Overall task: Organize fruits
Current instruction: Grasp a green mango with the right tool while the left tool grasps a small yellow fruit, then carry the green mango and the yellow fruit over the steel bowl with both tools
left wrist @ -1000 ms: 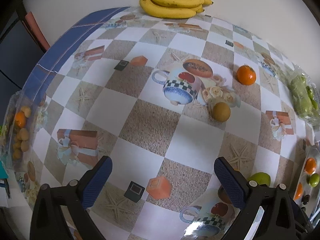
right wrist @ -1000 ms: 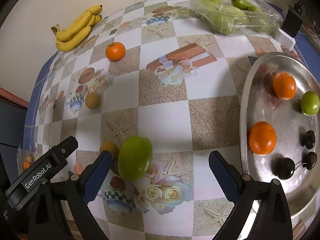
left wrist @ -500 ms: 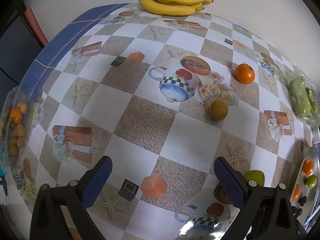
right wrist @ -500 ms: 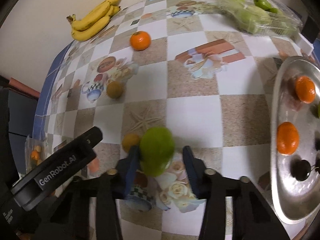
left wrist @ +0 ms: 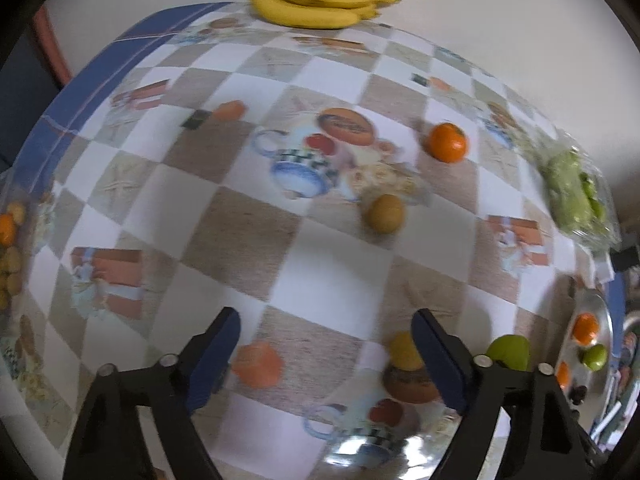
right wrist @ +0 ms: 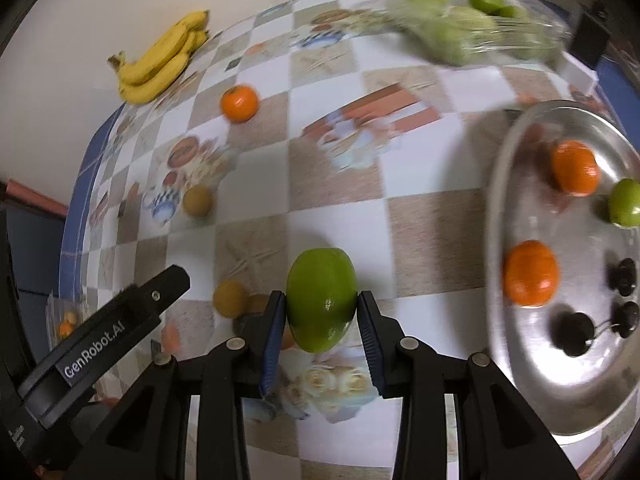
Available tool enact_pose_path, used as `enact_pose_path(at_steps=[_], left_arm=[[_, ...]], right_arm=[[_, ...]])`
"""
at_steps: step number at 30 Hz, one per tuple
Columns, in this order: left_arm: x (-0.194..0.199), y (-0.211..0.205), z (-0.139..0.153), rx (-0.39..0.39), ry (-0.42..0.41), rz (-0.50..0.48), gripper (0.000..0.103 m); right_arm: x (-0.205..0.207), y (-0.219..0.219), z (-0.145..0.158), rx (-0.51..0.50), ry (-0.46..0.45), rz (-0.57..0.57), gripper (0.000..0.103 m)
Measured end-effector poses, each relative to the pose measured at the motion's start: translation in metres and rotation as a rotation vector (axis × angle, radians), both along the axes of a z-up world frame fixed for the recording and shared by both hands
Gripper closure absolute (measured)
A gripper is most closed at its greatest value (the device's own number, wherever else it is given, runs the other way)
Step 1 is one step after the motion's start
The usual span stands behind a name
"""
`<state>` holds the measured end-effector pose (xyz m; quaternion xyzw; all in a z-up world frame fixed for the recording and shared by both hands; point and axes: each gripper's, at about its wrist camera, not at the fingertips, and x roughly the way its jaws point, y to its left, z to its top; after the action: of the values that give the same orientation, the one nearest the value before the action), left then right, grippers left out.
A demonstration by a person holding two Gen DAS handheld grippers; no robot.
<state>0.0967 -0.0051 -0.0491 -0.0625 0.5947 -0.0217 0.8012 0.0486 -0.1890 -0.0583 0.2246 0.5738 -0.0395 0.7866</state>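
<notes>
The green fruit (right wrist: 322,300) is sitting clamped between the blue pads of the right gripper (right wrist: 322,316), whose fingers (right wrist: 273,334) are pressing on both of its sides, low and centre in the right wrist view above the checkered tabletop (right wrist: 340,216). Just left of it a small yellow-brown fruit (right wrist: 230,298) is lying on the cloth, and the body of the left gripper (right wrist: 104,332) is reaching in from the lower left. To the right a silver tray (right wrist: 496,208) is carrying two oranges (right wrist: 530,278), a small green fruit (right wrist: 625,203) and dark cherries (right wrist: 572,330). Further off, another round brown fruit (right wrist: 197,200), a loose orange (right wrist: 239,103), a bunch of bananas (right wrist: 160,60) and a clear bag of green fruit (right wrist: 472,28) are resting on the tabletop.

In the left wrist view the left gripper (left wrist: 326,350) is closing its fingers (left wrist: 216,350), which are standing fairly wide apart with nothing pressed between them
</notes>
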Motion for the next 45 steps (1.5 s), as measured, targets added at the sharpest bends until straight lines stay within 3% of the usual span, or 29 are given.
enact_pose_path(at_steps=[5, 10, 17, 22, 28, 34, 45], left_arm=[[0.000, -0.018, 0.001, -0.048, 0.001, -0.072, 0.031], [0.001, -0.031, -0.002, -0.056, 0.014, -0.111, 0.055], [0.001, -0.038, -0.011, -0.050, 0.033, -0.128, 0.065], [0.001, -0.043, -0.012, -0.067, 0.039, -0.145, 0.079], [0.001, -0.041, -0.007, -0.073, 0.024, -0.144, 0.079], [-0.004, -0.051, 0.016, -0.095, -0.050, -0.175, 0.079], [-0.039, -0.125, 0.047, -0.062, -0.155, -0.411, 0.079]], right_arm=[[-0.005, -0.015, 0.010, 0.015, -0.031, -0.043, 0.065], [-0.010, -0.024, 0.020, 0.012, -0.065, -0.069, 0.065], [-0.010, -0.026, 0.023, 0.016, -0.075, -0.077, 0.065], [-0.012, -0.027, 0.023, 0.023, -0.079, -0.080, 0.065], [-0.014, -0.031, 0.025, 0.034, -0.087, -0.091, 0.065], [-0.019, -0.041, 0.035, 0.029, -0.112, -0.112, 0.065], [-0.047, -0.108, 0.033, -0.086, -0.052, -0.285, 0.065]])
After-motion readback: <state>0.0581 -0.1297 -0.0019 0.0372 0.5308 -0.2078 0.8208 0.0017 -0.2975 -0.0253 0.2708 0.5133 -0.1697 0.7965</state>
